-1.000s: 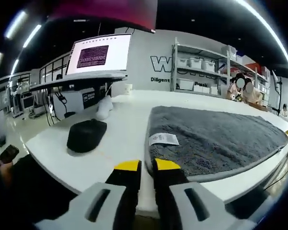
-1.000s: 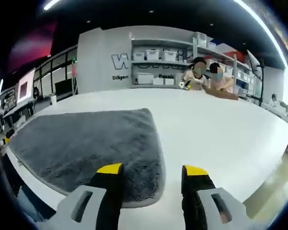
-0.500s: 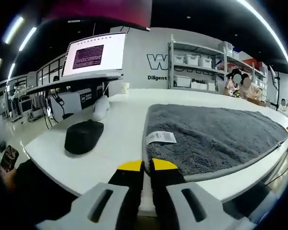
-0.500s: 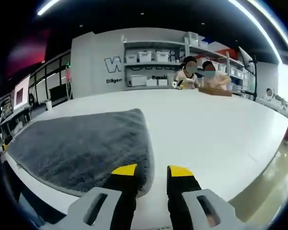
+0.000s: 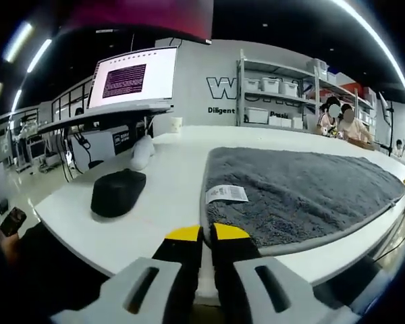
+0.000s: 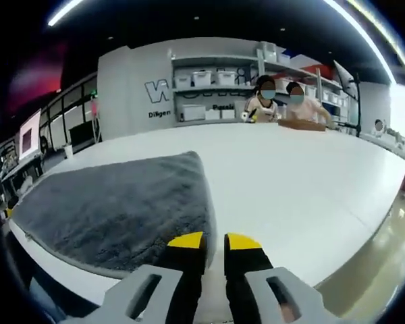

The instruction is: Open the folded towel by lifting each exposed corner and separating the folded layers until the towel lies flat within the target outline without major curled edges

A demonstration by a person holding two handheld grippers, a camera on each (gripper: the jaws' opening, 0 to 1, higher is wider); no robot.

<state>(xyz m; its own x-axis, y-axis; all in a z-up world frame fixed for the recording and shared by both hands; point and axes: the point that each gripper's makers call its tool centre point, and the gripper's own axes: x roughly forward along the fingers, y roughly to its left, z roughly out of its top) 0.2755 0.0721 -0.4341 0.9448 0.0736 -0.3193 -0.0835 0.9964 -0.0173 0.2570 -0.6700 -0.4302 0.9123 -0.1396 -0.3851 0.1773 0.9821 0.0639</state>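
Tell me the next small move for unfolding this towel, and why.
Probably lift both near corners together and peel the top layer back. The left gripper and right gripper each sit with jaws nearly closed at a near corner of the grey towel, which lies folded on the white table.

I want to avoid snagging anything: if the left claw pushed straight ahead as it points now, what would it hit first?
Probably the grey towel's near corner edge, just ahead of the shut left claw; the white label lies just beyond. Depth is uncertain.

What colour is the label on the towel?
White with dark print, sewn at the grey towel's edge; the label shows best in the left gripper view.
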